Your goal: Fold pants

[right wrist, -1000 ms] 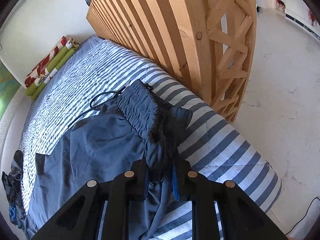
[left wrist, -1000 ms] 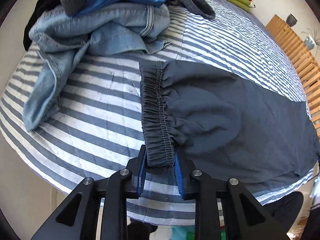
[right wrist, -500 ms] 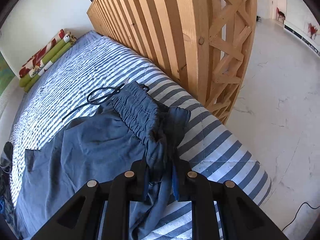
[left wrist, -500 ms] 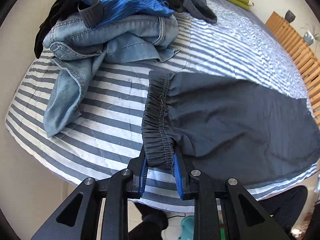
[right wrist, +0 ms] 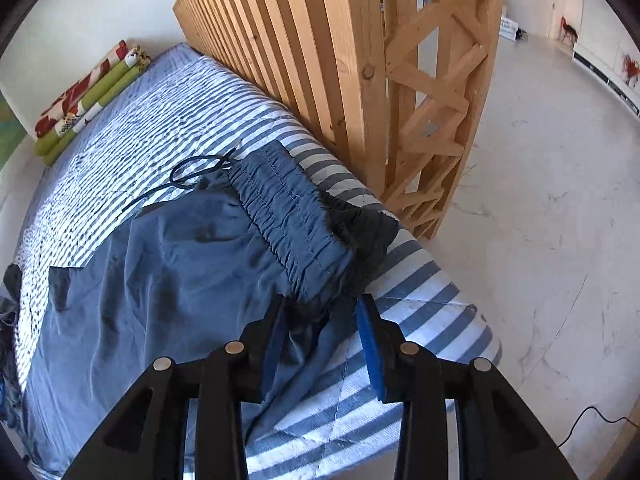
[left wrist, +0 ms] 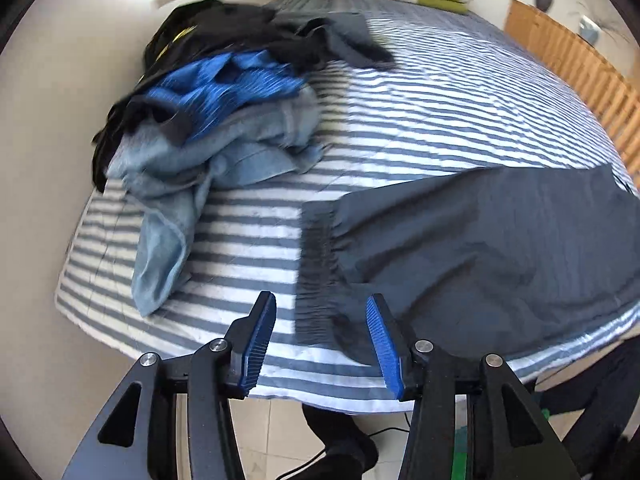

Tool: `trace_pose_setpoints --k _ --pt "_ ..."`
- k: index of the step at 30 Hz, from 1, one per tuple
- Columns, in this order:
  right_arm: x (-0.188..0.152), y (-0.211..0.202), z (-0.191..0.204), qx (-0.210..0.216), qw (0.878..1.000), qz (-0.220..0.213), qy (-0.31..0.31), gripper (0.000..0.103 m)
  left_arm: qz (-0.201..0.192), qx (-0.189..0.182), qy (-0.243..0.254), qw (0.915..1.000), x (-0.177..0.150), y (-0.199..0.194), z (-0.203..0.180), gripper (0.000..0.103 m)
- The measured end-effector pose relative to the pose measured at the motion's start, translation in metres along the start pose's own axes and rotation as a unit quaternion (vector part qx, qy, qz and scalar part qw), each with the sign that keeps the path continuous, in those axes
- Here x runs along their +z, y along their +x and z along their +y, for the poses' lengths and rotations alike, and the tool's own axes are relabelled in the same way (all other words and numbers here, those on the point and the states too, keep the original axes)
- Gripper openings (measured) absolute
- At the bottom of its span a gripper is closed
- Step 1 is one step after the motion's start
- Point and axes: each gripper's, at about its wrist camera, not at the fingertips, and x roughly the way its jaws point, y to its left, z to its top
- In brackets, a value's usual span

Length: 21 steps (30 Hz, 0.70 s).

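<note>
Both tongs have released since half a second ago: the left tongs [left wrist: 321, 322], then pinching the elastic cuff [left wrist: 316, 276] of the dark blue pants [left wrist: 480, 248], now stand spread with the cuff lying free between and just ahead of the blue pads; the right tongs [right wrist: 322, 326], then pinching the gathered waistband [right wrist: 288, 216], are likewise spread, the waistband resting on the striped bedspread [right wrist: 420, 292]. Judgement: the garment has been laid out lengthwise along the near edge of the bed, and the next step is a fresh grasp for the first fold. The lower leg fabric hangs slightly over the mattress edge at both ends, so a careless pull could drag it off. The drawstring [right wrist: 192, 176] lies loose beyond the waistband. A wooden slatted frame [right wrist: 320, 60] stands close beside the waistband end, limiting movement there. A heap of jeans and other clothes [left wrist: 208, 120] occupies the far corner near the cuff end. The bed's middle is open for folding.
</note>
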Motion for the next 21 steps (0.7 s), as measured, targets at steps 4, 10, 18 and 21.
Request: trace_pose_setpoints --k 4,10,18,21 --pt "-0.012 -0.037 0.019 0.002 0.998 -0.029 -0.047 0.033 -0.009 -0.053 0.119 0.9915 0.014 -0.008 -0.092 0.051" --pt "-0.052 -0.08 0.131 0.085 0.965 -0.034 -0.244 0.033 0.01 -0.125 0.267 0.9556 0.005 0.005 -0.227 0.051" --pt "-0.171 -0.082 0.289 0.212 0.831 0.057 -0.511 0.033 0.045 -0.129 0.354 0.925 -0.015 0.044 -0.304 0.047" --pt "-0.211 -0.075 0.318 0.209 0.792 0.072 -0.57 0.033 0.05 -0.138 0.34 0.929 -0.014 0.05 -0.311 0.047"
